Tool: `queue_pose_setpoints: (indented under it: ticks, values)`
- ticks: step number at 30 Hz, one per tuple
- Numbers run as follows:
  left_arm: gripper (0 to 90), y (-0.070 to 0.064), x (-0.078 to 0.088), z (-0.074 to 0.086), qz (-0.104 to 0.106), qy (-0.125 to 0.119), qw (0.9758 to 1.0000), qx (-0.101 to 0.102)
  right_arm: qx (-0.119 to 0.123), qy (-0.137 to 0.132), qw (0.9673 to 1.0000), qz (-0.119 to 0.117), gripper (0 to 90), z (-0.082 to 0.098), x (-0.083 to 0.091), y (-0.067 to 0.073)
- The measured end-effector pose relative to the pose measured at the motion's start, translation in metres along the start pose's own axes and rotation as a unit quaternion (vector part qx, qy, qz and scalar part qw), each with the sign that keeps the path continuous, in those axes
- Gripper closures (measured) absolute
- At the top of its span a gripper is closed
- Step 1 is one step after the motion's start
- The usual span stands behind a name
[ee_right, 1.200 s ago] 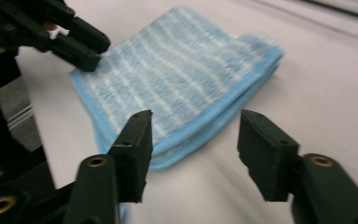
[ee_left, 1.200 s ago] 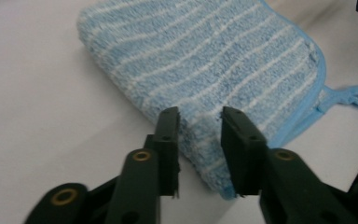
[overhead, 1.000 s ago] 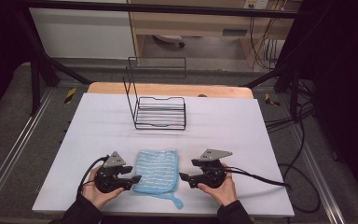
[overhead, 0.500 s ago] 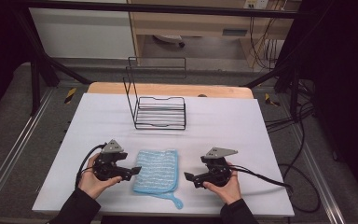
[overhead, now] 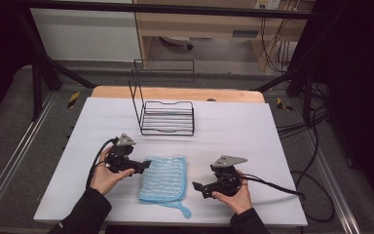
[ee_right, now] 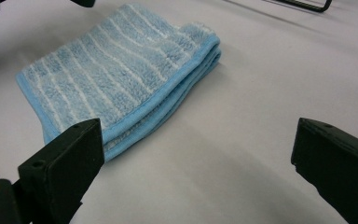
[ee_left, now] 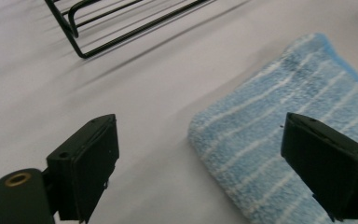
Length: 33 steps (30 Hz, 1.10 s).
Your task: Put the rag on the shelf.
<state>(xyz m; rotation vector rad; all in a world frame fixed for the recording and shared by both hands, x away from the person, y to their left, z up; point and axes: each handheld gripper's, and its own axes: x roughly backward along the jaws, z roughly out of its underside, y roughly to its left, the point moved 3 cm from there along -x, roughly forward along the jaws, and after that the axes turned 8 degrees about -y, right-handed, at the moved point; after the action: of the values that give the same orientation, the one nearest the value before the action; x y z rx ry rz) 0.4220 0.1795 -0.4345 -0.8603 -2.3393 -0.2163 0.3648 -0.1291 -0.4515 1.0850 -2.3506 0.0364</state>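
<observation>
A: Right gripper (overhead: pixel 197 186) nearest, low on the white table (overhead: pixel 253 131), jaws spread wide, just been opening, nothing between them. Sits just off the right edge of the folded blue towel (overhead: pixel 163 179), not touching.

B: Confirmed from the right gripper view: towel (ee_right: pixel 116 74) ahead and left of the jaws, folded layers stacked at the near edge, bare table in the gap.

A: Left gripper (overhead: pixel 147 165) a bit farther up, at the towel's upper left corner. Jaws also wide, also just been opening.

B: Left gripper view: towel corner (ee_left: pixel 279 126) between the jaws, closer to the right one. Pads not pressing on it. Contact with that jaw: cannot tell.

A: Towel flat near the table's front centre, between both grippers, hanging loop (overhead: pixel 184 210) trailing toward the front edge.

B: Beyond that, black wire rack (overhead: pixel 168 117) standing mid-table, well apart from the towel. Wooden edge (overhead: pixel 175 92) behind the white surface.
</observation>
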Motion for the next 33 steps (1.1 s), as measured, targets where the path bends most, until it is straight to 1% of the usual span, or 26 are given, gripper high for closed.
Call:
queue_pose_setpoints:
  ticks: [2,4,6,7,8,9,12,14,18,20,25,28,30,32,33]
  values:
    - [14.7,0.002,-0.005,0.002,-0.009,0.003,1.0000,0.001,-0.002,0.003,1.0000,0.002,3.2,0.000,0.000,0.000]
    - [20.9,0.002,-0.009,0.004,-0.007,-0.004,0.9998,0.016,-0.002,0.003,1.0000,0.003,3.2,0.000,-0.001,0.000]
    - [27.9,0.003,-0.014,0.006,-0.003,-0.002,0.9996,0.027,-0.003,0.004,1.0000,0.003,3.2,0.000,-0.001,0.000]
    - [34.4,0.003,-0.017,0.007,-0.003,-0.001,0.9996,0.029,-0.002,0.004,1.0000,0.004,3.2,0.001,-0.002,-0.001]
    - [34.4,0.004,-0.019,0.008,-0.004,0.002,0.9996,0.029,-0.002,0.004,1.0000,0.004,3.2,0.001,-0.002,-0.001]
    - [37.9,0.004,-0.021,0.009,-0.004,0.004,0.9995,0.032,-0.002,0.004,1.0000,0.004,3.2,0.001,-0.002,-0.001]
    - [46.6,0.004,-0.025,0.012,0.007,0.012,0.9990,0.042,-0.001,0.007,1.0000,0.004,3.3,0.001,-0.003,-0.001]
    - [51.7,0.004,-0.026,0.013,0.012,0.016,0.9988,0.045,-0.003,0.007,1.0000,0.005,3.3,0.002,-0.003,-0.001]
    - [62.5,0.003,-0.027,0.017,0.028,0.015,0.9979,0.056,-0.006,0.009,0.9999,0.005,3.4,0.002,-0.004,-0.001]
    - [67.2,0.002,-0.027,0.018,0.032,0.015,0.9977,0.057,-0.003,0.007,1.0000,0.005,3.5,0.001,-0.004,-0.002]
    - [71.9,-0.001,-0.028,0.019,0.032,0.017,0.9981,0.050,-0.009,0.003,0.9999,0.004,3.8,-0.002,-0.006,-0.004]
    - [74.3,-0.002,-0.028,0.019,0.034,0.019,0.9979,0.052,-0.014,-0.006,0.9999,0.006,3.6,-0.005,-0.009,-0.007]
    - [75.4,-0.002,-0.028,0.019,0.036,0.020,0.9976,0.055,-0.019,-0.009,0.9997,0.012,3.1,-0.008,-0.011,-0.009]
    - [76.5,-0.002,-0.029,0.019,0.037,0.020,0.9977,0.054,-0.013,-0.008,0.9998,0.014,2.5,-0.013,-0.014,-0.011]
    - [76.6,-0.002,-0.029,0.019,0.036,0.020,0.9978,0.052,-0.014,-0.010,0.9997,0.016,2.3,-0.016,-0.016,-0.011]
